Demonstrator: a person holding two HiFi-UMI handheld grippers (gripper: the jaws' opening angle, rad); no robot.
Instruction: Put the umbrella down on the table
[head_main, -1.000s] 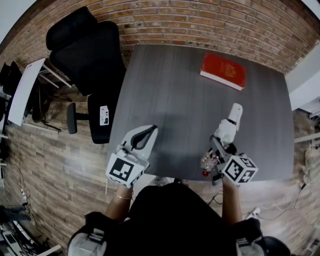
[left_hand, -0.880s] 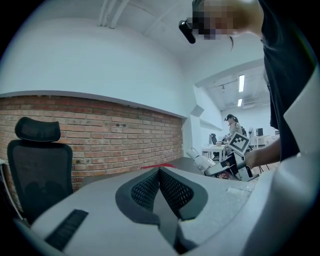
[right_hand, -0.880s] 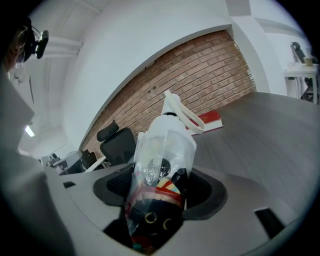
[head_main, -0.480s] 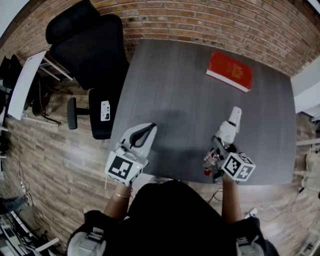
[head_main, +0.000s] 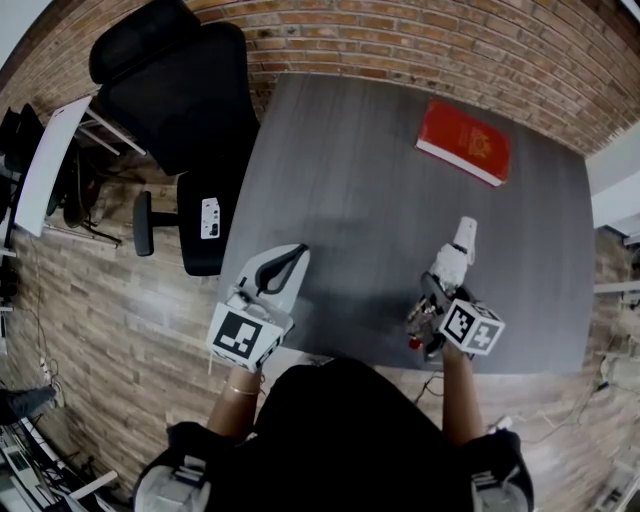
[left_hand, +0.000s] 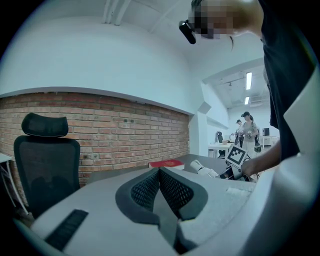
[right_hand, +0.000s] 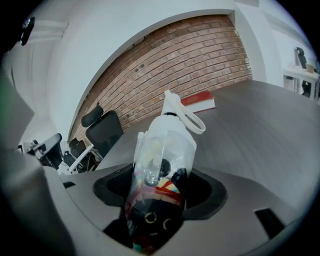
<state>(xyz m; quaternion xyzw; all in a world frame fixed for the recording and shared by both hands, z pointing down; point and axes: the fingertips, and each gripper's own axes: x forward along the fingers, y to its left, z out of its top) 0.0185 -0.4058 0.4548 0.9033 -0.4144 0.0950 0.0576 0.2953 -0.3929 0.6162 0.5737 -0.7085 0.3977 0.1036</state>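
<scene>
Right gripper (head_main: 434, 300) clamps umbrella (right_hand: 162, 165) over table (head_main: 350, 180)

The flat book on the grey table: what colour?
The flat book is red; head view shows it best.

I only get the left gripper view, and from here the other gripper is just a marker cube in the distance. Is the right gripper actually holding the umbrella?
Observer: Yes. The right gripper view shows the right gripper shut on the folded umbrella, with its white end pointing away from the jaws.
Operator: Is it over the table?
Observer: Yes. In the head view it lies over the table, near the front edge and right of the middle. I cannot tell whether it touches the top.
Operator: Is anything in its way?
Observer: No. There is only a red book by the far edge, well apart from the umbrella.
</scene>
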